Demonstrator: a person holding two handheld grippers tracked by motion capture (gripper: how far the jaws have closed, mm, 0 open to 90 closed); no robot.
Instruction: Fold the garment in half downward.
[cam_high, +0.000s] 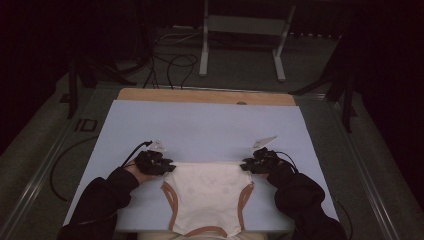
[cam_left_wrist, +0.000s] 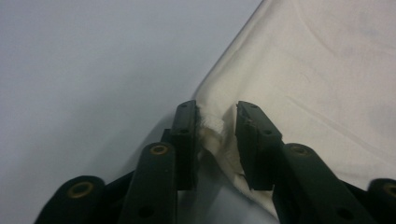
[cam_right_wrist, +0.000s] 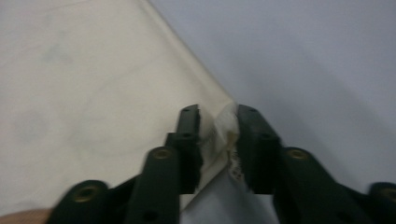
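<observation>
A cream garment (cam_high: 207, 192) with tan-trimmed leg openings lies flat on the pale blue table top (cam_high: 200, 127), near its front edge. My left gripper (cam_high: 162, 164) is shut on the garment's far left corner (cam_left_wrist: 212, 128), and cream cloth is bunched between its jaws. At the far right corner (cam_right_wrist: 224, 123) my right gripper (cam_high: 248, 165) is shut on the cloth in the same way. The far edge of the garment runs straight between the two grippers. Dark-sleeved forearms come in from the bottom on both sides.
A wooden strip (cam_high: 205, 96) borders the table's far edge. Beyond it, black cables (cam_high: 170, 62) lie on the floor beside a grey metal stand (cam_high: 242, 30). Bare blue surface stretches behind the garment.
</observation>
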